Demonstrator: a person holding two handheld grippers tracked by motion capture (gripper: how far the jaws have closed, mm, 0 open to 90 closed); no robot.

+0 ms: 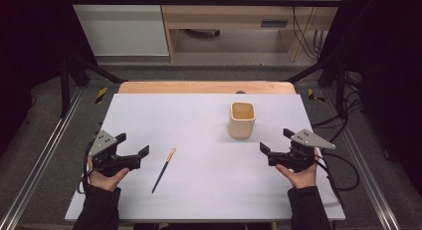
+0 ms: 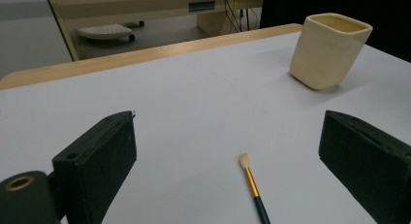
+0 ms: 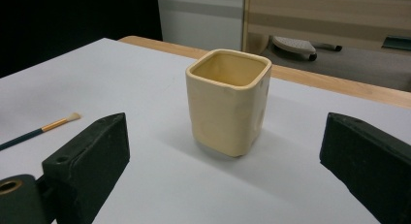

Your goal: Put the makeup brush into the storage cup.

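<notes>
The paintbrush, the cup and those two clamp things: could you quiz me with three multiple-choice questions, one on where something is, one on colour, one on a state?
1. Where does the paintbrush lie?
A. inside the cup
B. flat on the table, nearer the left gripper
C. in the right gripper

2. What colour is the cup?
A. cream
B. blue
C. black

3. How is the right gripper?
A. shut on the cup
B. shut on nothing
C. open

Answers: 1 B, it rests on the white table just right of the left gripper. 2 A, its walls are pale yellowish. 3 C, its jaws stand wide apart, the cup ahead untouched.
</notes>
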